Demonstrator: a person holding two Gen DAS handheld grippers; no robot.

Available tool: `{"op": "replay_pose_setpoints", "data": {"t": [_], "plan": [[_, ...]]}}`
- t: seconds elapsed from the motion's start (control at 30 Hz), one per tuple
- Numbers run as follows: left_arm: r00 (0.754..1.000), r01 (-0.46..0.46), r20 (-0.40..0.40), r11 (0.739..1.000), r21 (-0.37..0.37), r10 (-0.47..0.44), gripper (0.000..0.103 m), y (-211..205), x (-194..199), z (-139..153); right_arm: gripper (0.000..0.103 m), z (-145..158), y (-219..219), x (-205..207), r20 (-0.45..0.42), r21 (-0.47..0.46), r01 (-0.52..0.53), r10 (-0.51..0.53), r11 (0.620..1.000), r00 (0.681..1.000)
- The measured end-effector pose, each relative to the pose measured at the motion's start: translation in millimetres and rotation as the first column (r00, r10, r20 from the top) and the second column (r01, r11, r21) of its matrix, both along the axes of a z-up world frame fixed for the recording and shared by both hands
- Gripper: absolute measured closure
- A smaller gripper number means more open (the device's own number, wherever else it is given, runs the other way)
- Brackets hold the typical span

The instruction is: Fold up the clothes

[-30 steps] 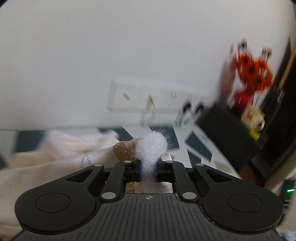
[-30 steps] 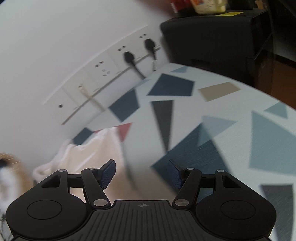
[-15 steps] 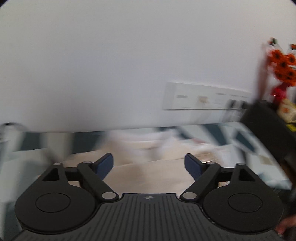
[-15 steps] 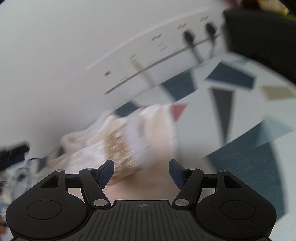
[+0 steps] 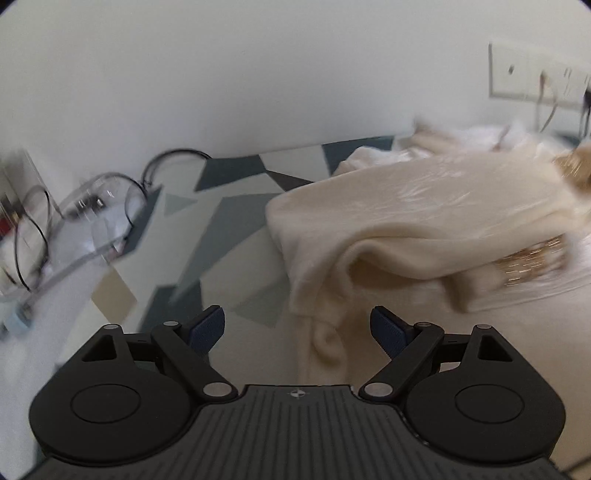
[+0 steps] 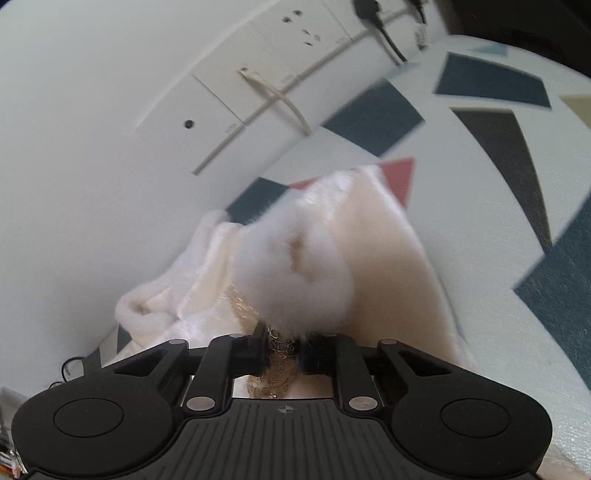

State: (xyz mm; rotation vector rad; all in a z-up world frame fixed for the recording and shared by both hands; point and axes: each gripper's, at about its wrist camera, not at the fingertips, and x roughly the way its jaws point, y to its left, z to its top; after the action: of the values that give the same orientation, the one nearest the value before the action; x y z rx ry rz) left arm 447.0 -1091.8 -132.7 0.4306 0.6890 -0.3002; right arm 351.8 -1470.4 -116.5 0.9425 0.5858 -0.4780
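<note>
Right hand-held gripper [image 6: 282, 360] has just closed on the cream garment's [image 5: 406, 221] fur-trimmed gold cuff [image 6: 291, 277], frame centre. Left hand-held gripper [image 5: 297, 328] gapes wide, empty, over the garment's edge on the patterned tabletop [image 5: 221, 206].

Rumpled cream fur-trimmed garment [image 5: 413, 221] on table

Soft even daylight; motion blur, fisheye-bent edges.

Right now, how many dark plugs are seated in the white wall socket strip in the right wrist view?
2. One black plug sits at the strip's top edge with its cable trailing down; a second is just right of it, mostly cropped. More may lie out of frame.
</note>
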Motion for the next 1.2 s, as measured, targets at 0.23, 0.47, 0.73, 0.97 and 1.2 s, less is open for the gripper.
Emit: {"op": "replay_pose_setpoints", "data": {"t": [0.23,0.47,0.73,0.97,1.2], "plan": [[0.997,0.068,0.022,0.998,0.009,-0.068,0.02,12.0,-0.5,-2.0,0.093,91.0,-15.6,-48.2,0.26,-0.188,0.138,-0.086,0.972,0.962],[0.996,0.089,0.014,0.996,0.002,-0.089,0.017,13.2,1.6,-2.8,0.093,15.9,-21.4,-81.1,-0.014,-0.148,0.192,-0.197,0.97,0.98],[0.994,0.101,-0.026,0.995,-0.027,-0.102,0.015,11.3,2.8,-0.4,0.092,-0.9,-9.1,-81.1,-0.068,-0.251,0.174,-0.197,0.952,0.978],[0.954,0.298,-0.036,0.954,-0.031,-0.299,0.014,11.3,-27.8,13.8,0.076,-5.5,-11.8,-69.3,-0.161,-0.249,0.132,-0.175,0.959,0.971],[0.908,0.414,-0.007,0.897,-0.153,-0.42,0.01,9.6,-48.5,34.1,0.085,5.4,-13.4,-77.8,-0.096,-0.228,0.156,-0.182,0.961,0.979]]}}
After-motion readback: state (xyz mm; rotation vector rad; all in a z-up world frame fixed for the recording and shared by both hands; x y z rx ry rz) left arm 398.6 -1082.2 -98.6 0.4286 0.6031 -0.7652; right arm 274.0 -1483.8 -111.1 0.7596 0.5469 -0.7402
